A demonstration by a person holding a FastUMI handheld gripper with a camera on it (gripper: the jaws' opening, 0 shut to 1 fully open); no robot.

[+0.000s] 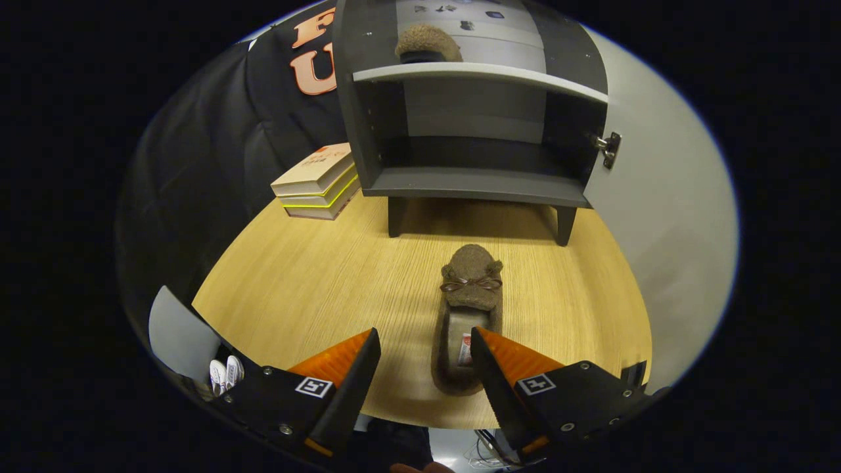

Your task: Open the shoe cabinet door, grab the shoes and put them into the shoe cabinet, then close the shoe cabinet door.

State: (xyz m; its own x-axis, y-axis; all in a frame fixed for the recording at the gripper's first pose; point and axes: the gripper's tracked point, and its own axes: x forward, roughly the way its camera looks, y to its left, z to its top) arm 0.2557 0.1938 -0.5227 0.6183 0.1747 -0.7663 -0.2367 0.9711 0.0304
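Jaws wide over brown slipper [470, 309] before open cabinet [473, 184]

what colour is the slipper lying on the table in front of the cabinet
Brown, fuzzy, with a small brown bow; the slipper shows best in the gripper view, between the open gripper fingers.

No wording can be read: square coded markers are seen on the gripper [426, 358], whose fingers are spread apart, and print on the top book [315, 171] and the slipper's insole tag [465, 348] is too small.
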